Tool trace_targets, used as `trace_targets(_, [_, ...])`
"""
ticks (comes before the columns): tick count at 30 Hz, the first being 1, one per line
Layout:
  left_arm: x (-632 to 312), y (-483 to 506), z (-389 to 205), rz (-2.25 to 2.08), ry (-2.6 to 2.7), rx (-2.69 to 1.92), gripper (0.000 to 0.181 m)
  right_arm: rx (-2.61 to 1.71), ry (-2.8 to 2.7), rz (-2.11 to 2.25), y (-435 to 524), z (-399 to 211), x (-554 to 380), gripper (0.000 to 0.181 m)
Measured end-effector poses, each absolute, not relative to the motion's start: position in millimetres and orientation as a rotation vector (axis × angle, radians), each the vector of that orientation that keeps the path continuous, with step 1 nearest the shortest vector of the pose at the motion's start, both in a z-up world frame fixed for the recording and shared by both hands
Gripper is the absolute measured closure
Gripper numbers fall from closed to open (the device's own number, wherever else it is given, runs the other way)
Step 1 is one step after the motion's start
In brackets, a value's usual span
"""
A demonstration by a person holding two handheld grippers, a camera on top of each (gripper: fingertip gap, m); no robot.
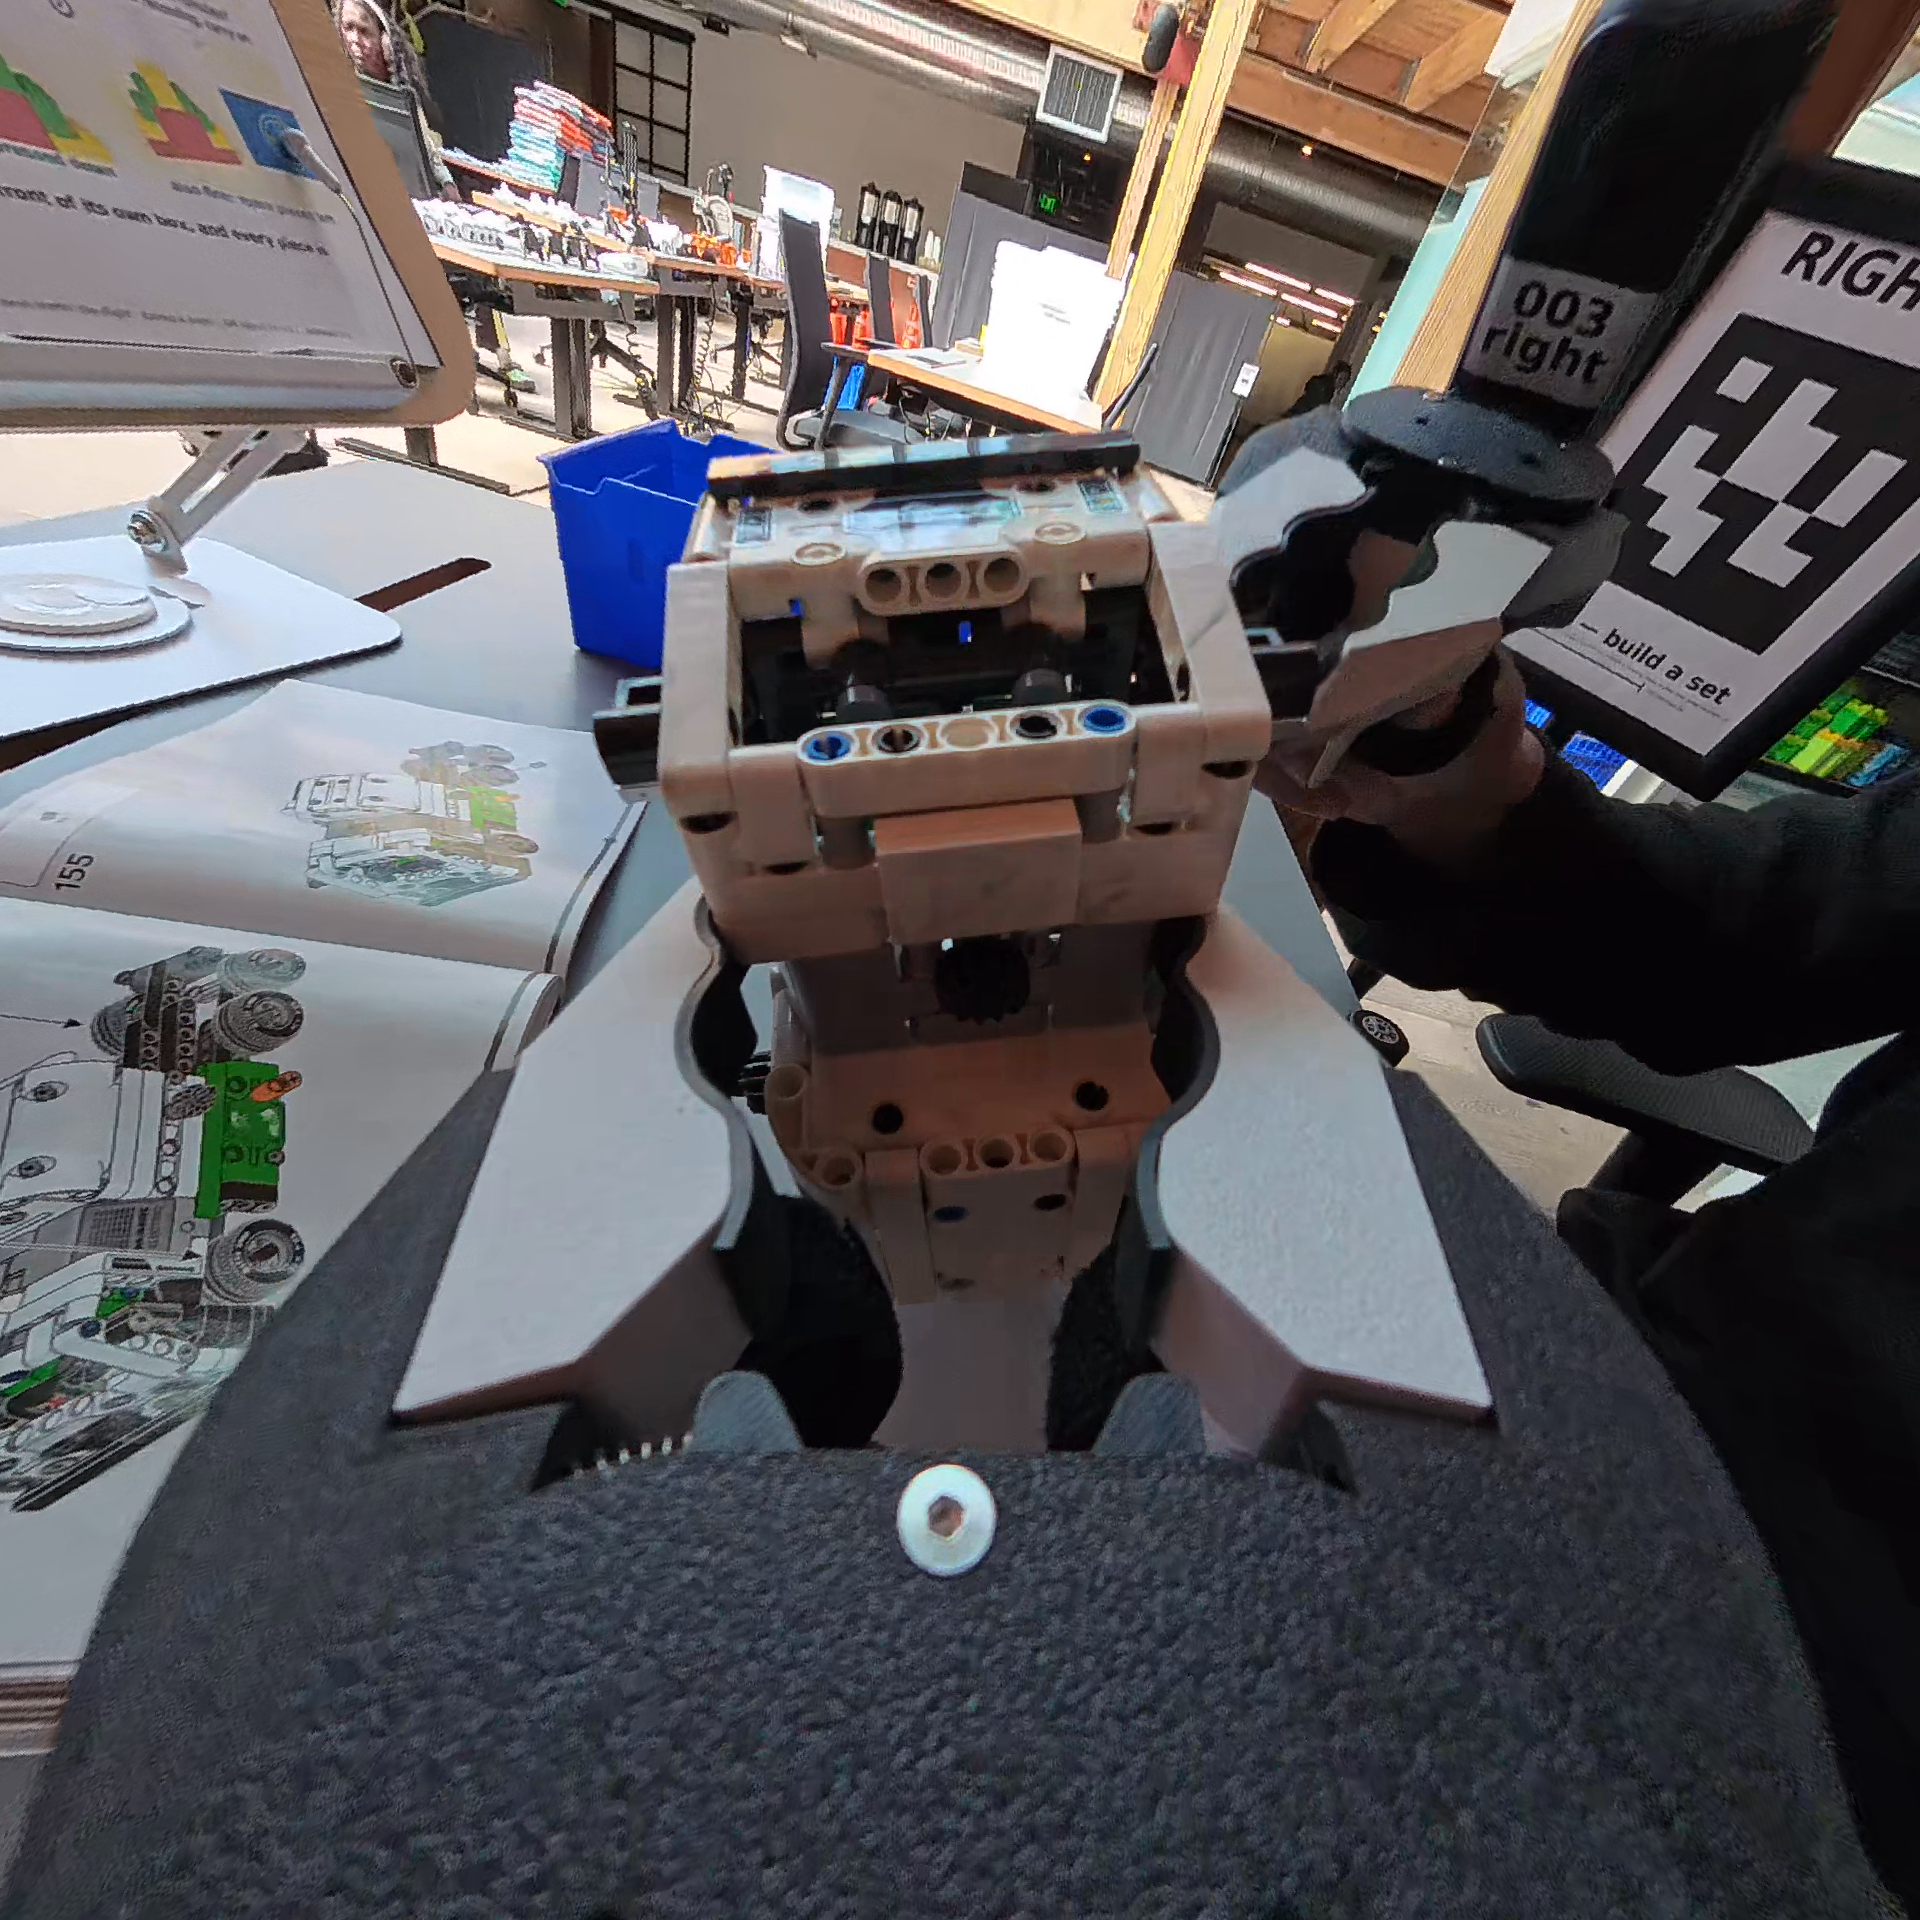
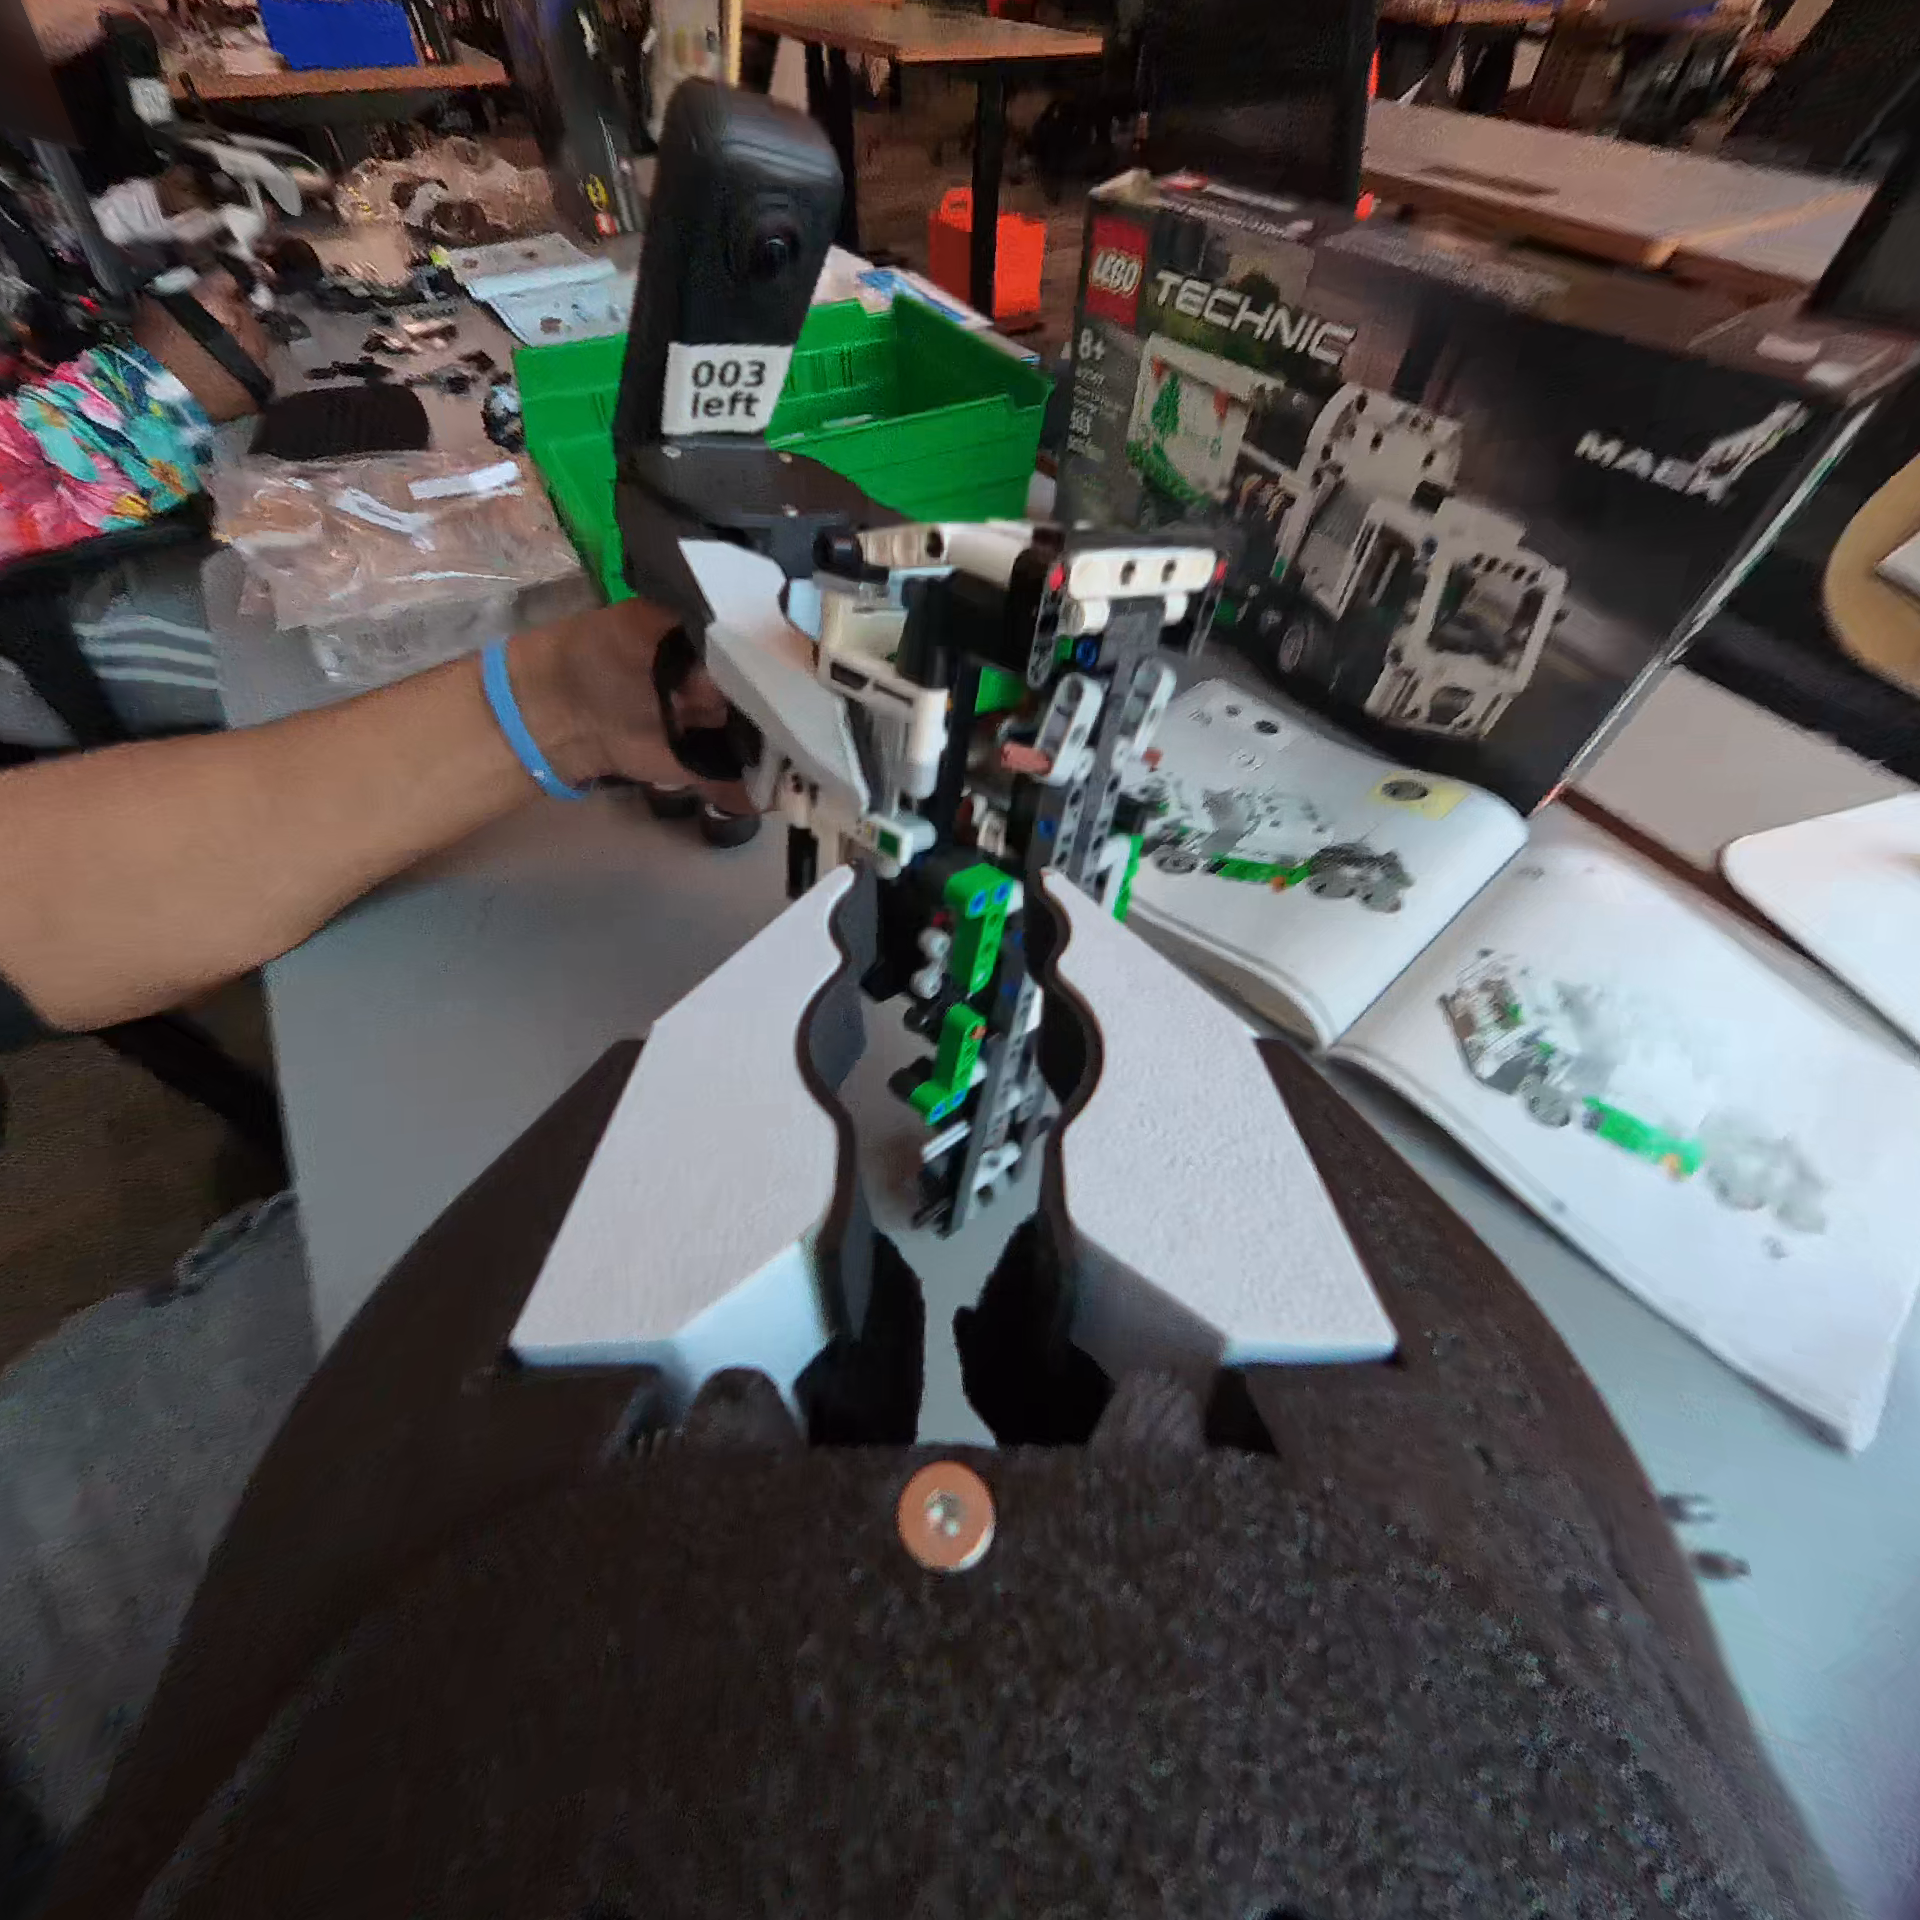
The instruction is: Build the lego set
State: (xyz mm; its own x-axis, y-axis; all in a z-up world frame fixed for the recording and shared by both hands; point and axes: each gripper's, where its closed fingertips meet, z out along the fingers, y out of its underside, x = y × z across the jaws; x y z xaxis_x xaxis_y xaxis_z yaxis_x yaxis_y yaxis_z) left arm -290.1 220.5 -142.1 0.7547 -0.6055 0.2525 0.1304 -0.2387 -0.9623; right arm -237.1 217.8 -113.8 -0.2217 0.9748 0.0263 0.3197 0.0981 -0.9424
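The partly built lego truck (image 1: pixel 966 727) is held up above the table between both grippers. In the left wrist view its white cab faces me, and my left gripper (image 1: pixel 956 935) is shut on the lower part of it. My right gripper (image 1: pixel 1371 582) reaches the model's right side by a black beam. In the right wrist view the truck's chassis (image 2: pixel 977 935), with green and grey beams, sits between the fingers of my right gripper (image 2: pixel 948 894), which is shut on it. My left gripper (image 2: pixel 790 686) holds the white cab end.
An open instruction booklet (image 1: pixel 312 831) lies on the table, also in the right wrist view (image 2: pixel 1455 935). A blue bin (image 1: pixel 623 540), a green bin (image 2: pixel 914 416), the set's box (image 2: pixel 1455 416) and a sheet on a stand (image 1: pixel 156 208) surround it. A person's forearm (image 2: pixel 260 810) reaches in from the left.
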Motion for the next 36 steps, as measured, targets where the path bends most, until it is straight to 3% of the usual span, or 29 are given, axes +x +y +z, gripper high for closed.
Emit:
trace_targets(6, [-293.5, 219.9, -143.2, -0.732, 0.369, -1.678, 0.104, -1.147, -1.636, 0.888, 221.1, -110.4, -275.3, 0.162])
trace_targets(9, [-291.5, 219.3, -142.6, -0.708, 0.381, -1.686, 0.104, -1.105, -1.618, 0.808, 223.2, -110.7, -280.4, 0.177])
trace_targets(16, [-294.3, 222.4, -141.5, -0.653, 0.356, -1.708, 0.103, -1.021, -1.519, 0.626, 228.4, -112.5, -277.4, 0.178])
trace_targets(22, [-303.9, 222.1, -143.9, -0.596, 0.321, -1.756, 0.09, -1.011, -1.451, 0.662, 228.2, -110.7, -277.3, 0.178])
trace_targets(30, [-309.1, 222.7, -143.3, -0.564, 0.223, -1.832, 0.098, -1.035, -1.405, 0.645, 234.6, -110.7, -276.3, 0.178])
trace_targets(36, [-299.8, 223.6, -140.8, -0.447, 0.324, -1.815, 0.083, -1.033, -1.387, 0.645, 236.6, -113.2, -270.1, 0.179])
